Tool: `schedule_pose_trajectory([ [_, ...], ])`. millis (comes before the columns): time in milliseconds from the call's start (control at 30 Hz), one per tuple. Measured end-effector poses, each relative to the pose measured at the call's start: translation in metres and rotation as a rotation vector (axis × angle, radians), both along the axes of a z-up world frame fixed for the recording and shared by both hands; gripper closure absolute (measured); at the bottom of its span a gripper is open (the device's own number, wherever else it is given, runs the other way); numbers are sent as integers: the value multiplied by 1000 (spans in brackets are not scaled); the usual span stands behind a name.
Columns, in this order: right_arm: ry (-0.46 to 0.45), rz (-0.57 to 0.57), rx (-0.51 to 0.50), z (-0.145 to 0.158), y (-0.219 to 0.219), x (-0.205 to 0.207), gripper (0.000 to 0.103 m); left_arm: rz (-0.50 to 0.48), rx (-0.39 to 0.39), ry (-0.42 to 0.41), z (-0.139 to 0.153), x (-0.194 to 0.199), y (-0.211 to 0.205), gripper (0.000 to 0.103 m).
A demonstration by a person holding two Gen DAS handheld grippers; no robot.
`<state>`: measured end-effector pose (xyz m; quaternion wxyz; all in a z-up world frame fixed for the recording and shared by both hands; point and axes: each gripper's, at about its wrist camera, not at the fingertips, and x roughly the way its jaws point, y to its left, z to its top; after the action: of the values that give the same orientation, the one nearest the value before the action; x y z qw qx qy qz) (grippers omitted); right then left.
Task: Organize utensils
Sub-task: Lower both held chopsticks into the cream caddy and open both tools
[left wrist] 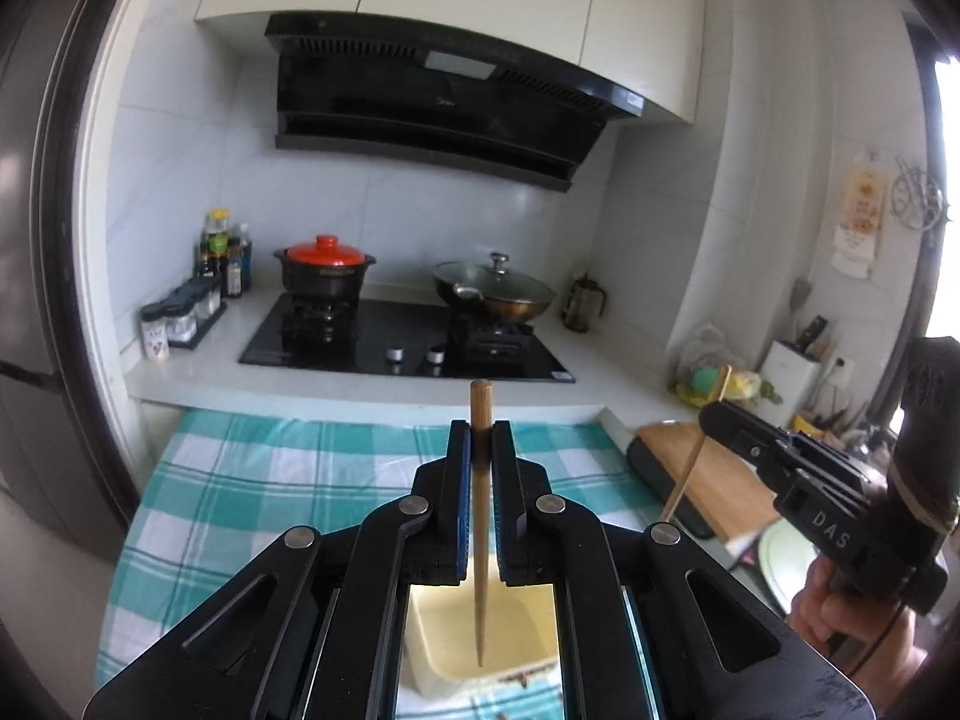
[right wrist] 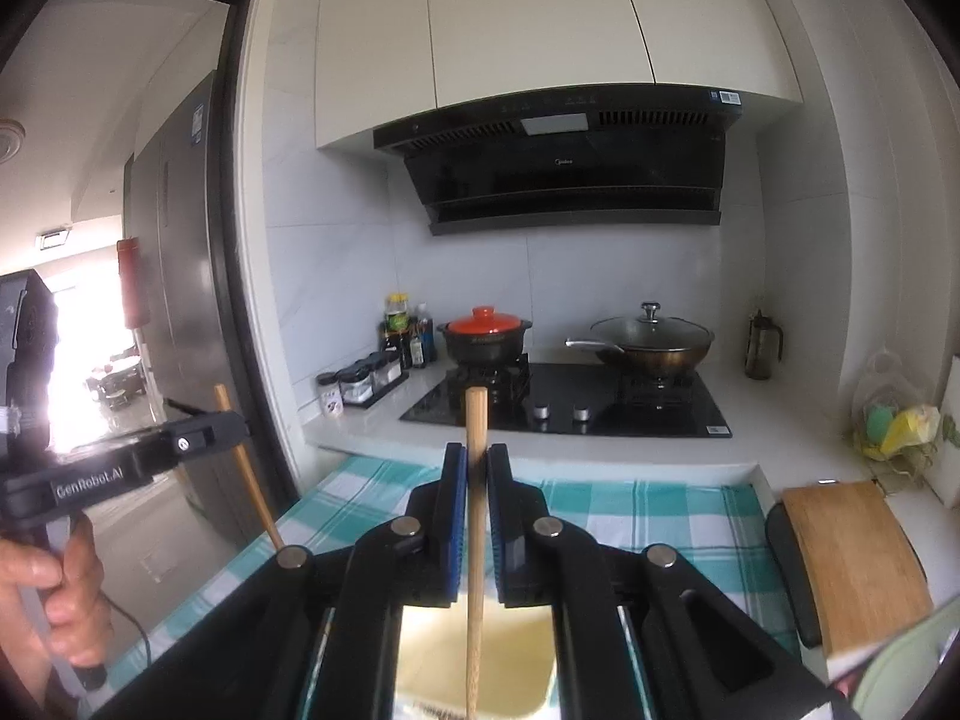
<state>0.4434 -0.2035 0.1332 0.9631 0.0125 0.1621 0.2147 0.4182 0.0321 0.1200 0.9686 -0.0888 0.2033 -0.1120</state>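
Left tongs clenched on one chopstick, upright; right tongs clenched on another chopstick. Cream container below both tips.

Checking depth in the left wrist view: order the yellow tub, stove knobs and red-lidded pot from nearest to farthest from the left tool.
From the left tool:
1. Yellow tub, directly below.
2. Stove knobs, ahead on the cooktop's front edge.
3. Red-lidded pot, back left burner.
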Motion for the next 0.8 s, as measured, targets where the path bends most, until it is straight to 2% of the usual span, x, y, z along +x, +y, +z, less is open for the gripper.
schedule_pose_trajectory([
  [167, 31, 6, -21, -29, 13, 46, 96, 13, 3, 91, -36, 44, -9, 99],
  [367, 185, 34, -70, -84, 22, 86, 96, 14, 55, 224, -93, 76, -25, 99],
  [533, 291, 31, -84, -122, 25, 101, 94, 6, 65, 310, -122, 87, -33, 94],
  [567, 316, 24, -87, -128, 24, 103, 91, 3, 59, 328, -125, 89, -32, 80],
  [600, 339, 17, -92, -131, 23, 105, 78, 6, 53, 343, -127, 88, -31, 57],
  [633, 352, 11, -92, -134, 22, 105, 62, 21, 51, 342, -125, 84, -28, 48],
  [667, 352, 6, -88, -135, 20, 103, 58, 40, 55, 327, -121, 77, -24, 39],
  [800, 313, 4, -102, -119, 11, 82, 56, 47, 76, 303, -108, 45, -10, 29],
])
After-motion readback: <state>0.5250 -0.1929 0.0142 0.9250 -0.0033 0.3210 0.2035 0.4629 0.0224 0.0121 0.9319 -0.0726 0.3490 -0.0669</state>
